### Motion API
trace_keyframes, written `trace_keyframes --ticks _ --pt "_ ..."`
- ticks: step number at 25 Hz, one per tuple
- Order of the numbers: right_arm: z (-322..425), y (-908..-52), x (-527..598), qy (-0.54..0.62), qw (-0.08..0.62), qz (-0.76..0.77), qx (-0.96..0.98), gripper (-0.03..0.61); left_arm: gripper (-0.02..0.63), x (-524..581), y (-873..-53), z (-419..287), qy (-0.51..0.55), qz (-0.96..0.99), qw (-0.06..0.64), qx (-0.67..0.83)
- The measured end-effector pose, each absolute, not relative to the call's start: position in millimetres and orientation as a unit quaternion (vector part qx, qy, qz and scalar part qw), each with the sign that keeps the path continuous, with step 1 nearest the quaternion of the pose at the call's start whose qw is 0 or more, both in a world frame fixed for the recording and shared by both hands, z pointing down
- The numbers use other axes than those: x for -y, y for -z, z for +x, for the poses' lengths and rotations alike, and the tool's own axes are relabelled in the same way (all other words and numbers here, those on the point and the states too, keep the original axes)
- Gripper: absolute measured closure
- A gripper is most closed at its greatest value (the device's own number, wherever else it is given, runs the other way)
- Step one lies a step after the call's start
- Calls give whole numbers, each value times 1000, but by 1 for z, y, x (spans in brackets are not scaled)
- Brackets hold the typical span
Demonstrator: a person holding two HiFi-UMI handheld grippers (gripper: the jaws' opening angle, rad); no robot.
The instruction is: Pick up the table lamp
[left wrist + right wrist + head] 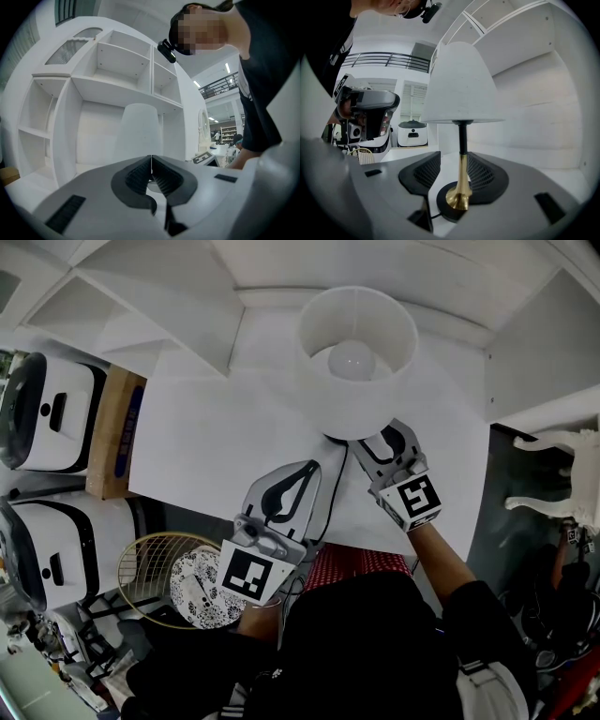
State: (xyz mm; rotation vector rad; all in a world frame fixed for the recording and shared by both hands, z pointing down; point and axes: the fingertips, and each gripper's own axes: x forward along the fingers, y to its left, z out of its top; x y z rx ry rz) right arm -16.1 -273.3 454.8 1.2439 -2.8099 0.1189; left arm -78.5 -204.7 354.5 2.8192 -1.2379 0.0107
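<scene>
The table lamp has a white shade (356,352) with a bulb showing inside, and it stands on the white table (206,427). In the right gripper view a black and brass stem (461,173) rises from a round black base (451,206) to the shade (461,84). My right gripper (454,158) is open, level, with the stem between its jaws and the pads not pressing on it; in the head view it (384,448) reaches under the shade. My left gripper (305,474) lies beside it, shut and empty (151,164), facing the shade (138,133).
A black cord (330,498) runs from the lamp toward the table's front edge. White shelving (117,61) backs the table. To the left are white appliances (47,409), a cardboard box (112,432) and a wire basket (155,568). A white chair (553,493) stands at the right.
</scene>
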Motion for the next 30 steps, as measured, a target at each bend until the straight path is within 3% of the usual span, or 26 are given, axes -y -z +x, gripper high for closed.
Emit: trace_keyframes --ticks 30 --pt "-27 -477 302 -30 51 403 913 408 600 213 -353 -90 -11 906 29 422"
